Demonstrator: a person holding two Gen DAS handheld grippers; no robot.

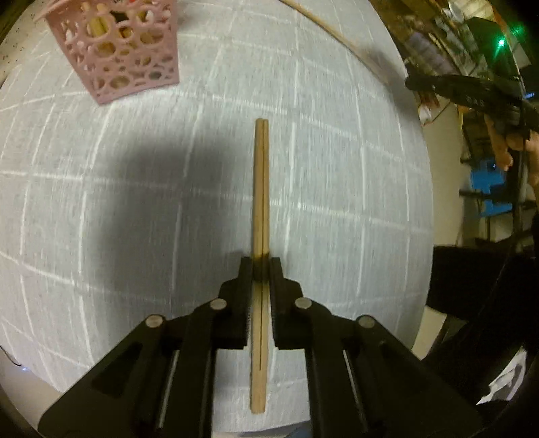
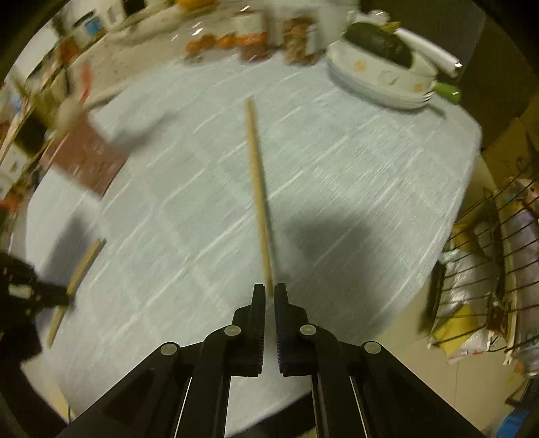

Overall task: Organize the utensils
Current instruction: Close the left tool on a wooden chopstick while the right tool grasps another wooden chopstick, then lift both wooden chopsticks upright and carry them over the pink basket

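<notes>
Gripping: left gripper (image 1: 261,269) is clamped on a pair of joined chopsticks (image 1: 261,188), pinched partway along so both ends stick out past the fingers.
Likely reason: a hold near the middle probably keeps the pair balanced for dropping into the pink holder (image 1: 118,50).
Right gripper (image 2: 267,293): fingers drawn nearly together at the near end of a single chopstick (image 2: 257,188); whether they pinch it I cannot tell, since the tip sits right at the gap.
Pink holder: stands on the tablecloth (image 1: 337,168), well beyond the held pair and to its left, with pale sticks already inside.
Count, left view: one joined pair, one holder, one more stick (image 1: 323,23) far right of the holder.
Count, right view: one single chopstick.
</notes>
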